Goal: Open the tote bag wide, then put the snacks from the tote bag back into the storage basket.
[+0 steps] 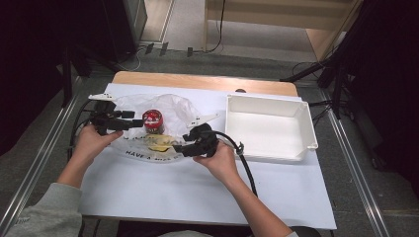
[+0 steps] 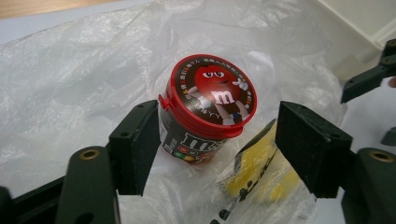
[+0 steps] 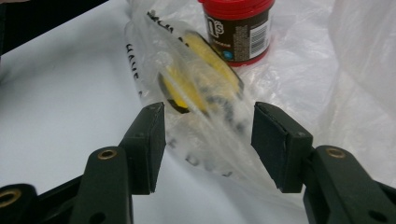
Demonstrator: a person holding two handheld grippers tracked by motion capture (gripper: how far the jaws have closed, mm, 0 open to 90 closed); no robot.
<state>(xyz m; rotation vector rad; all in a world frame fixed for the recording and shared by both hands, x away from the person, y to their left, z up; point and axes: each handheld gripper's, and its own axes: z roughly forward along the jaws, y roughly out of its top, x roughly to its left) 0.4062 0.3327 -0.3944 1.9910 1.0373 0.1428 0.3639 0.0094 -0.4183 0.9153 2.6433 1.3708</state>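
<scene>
Now, notes at this moment.

Left gripper (image 2: pixel 212 140): jaws spread wide, one on each side of the tub (image 2: pixel 205 109), neither pad seen pressing it; nothing held.
Right gripper (image 3: pixel 208 144): jaws apart, straddling a fold of the bag (image 3: pixel 205 140) just short of the yellow item (image 3: pixel 201 70); nothing clamped.
Tub: red-lidded candy tub, tilted, lying on the clear bag at the table's left-centre, seen in the high view (image 1: pixel 153 120).
Yellow item: flat, inside the bag, just beside the tub toward the person.
Risk 1: the tub is round and leaning; if the left jaws close off-centre or catch the lid rim, I judge it could roll or squirt out sideways.
Risk 2: thin film lies between and under both grippers; closing could pinch plastic with the item, dragging the whole bag and tipping the tub.
Risk 3: the two grippers work close together; a pull by one could shift what the other aims at.
Bin (image 1: pixel 269 126): white, empty, right of the bag, well apart from the tub.
Surface: white sheet (image 1: pixel 197 192) over a wooden tabletop, smooth, little friction likely.
Room: grey floor, metal rails either side, cables and dark stands behind.
</scene>
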